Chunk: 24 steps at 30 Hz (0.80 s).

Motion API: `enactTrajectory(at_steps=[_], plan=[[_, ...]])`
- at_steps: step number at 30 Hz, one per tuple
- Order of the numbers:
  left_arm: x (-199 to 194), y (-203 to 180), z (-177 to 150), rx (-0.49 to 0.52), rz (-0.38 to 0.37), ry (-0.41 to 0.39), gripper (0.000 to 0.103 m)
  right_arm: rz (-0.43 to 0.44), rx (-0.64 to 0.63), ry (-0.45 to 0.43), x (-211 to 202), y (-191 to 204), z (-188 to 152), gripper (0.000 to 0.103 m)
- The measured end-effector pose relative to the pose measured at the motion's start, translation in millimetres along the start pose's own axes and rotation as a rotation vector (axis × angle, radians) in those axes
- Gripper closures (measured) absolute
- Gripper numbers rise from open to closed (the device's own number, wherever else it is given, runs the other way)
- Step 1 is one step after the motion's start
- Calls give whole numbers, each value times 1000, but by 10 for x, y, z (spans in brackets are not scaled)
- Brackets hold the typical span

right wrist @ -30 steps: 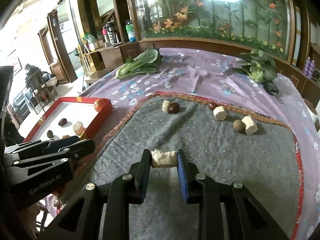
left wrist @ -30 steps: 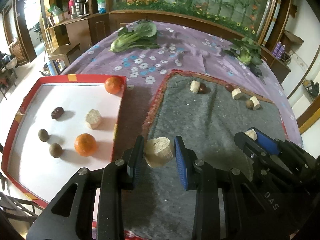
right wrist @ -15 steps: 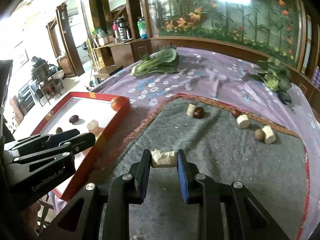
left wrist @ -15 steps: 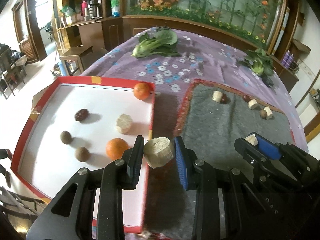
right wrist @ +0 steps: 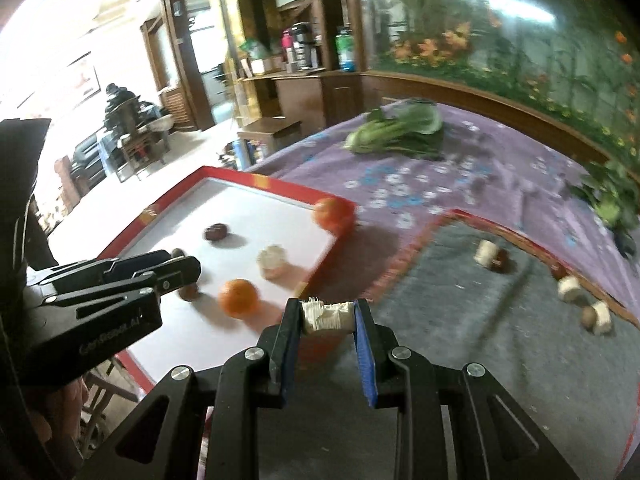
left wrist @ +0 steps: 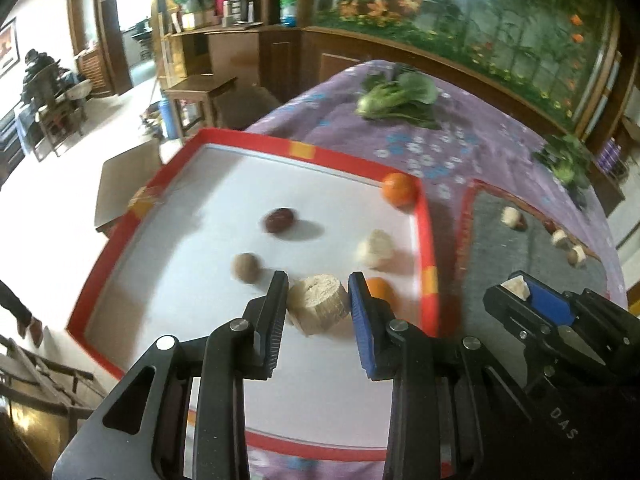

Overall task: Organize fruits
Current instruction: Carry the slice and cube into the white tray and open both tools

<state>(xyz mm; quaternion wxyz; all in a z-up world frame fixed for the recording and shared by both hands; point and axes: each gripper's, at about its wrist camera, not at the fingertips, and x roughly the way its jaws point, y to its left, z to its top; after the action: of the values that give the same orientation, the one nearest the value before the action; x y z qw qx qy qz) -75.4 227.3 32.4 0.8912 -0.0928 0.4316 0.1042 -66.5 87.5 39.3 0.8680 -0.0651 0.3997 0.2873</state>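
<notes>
My left gripper (left wrist: 318, 300) is shut on a pale sugarcane chunk (left wrist: 318, 306) and holds it over the white floor of the red-rimmed tray (left wrist: 426, 248). The tray holds two oranges (left wrist: 398, 190), another pale chunk (left wrist: 374, 248), a dark red date (left wrist: 279, 220) and a brown round fruit (left wrist: 246, 267). My right gripper (right wrist: 327, 316) is shut on a smaller pale chunk (right wrist: 327, 317), above the tray's near right corner (right wrist: 320, 344). It also shows in the left wrist view (left wrist: 520, 292). The left gripper shows in the right wrist view (right wrist: 176, 272).
A grey mat (right wrist: 460, 320) on the purple flowered cloth (right wrist: 460, 168) holds several more pale chunks (right wrist: 486, 252) and small dark fruits. A green leafy vegetable (right wrist: 396, 132) lies at the back; another lies at the right (left wrist: 564, 160). The table drops off left of the tray.
Both grippers have moved left with their chunks. The left one went from the mat's edge to over the tray floor; the right one went from over the mat to the tray's corner.
</notes>
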Motion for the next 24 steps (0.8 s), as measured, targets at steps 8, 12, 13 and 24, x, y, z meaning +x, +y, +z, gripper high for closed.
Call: enactTrajectory(at_steps=[8, 12, 13, 24], plan=[[135, 279, -80, -38, 25, 48, 73, 118, -74, 66, 301, 414, 24, 78], [203, 304, -102, -40, 21, 68, 73, 140, -103, 102, 441, 550, -43, 78], [208, 298, -107, -39, 20, 69, 73, 148, -104, 112, 475, 566, -62, 78], [275, 285, -110, -49, 41, 91, 60, 196, -109, 152, 592, 584, -166, 69]])
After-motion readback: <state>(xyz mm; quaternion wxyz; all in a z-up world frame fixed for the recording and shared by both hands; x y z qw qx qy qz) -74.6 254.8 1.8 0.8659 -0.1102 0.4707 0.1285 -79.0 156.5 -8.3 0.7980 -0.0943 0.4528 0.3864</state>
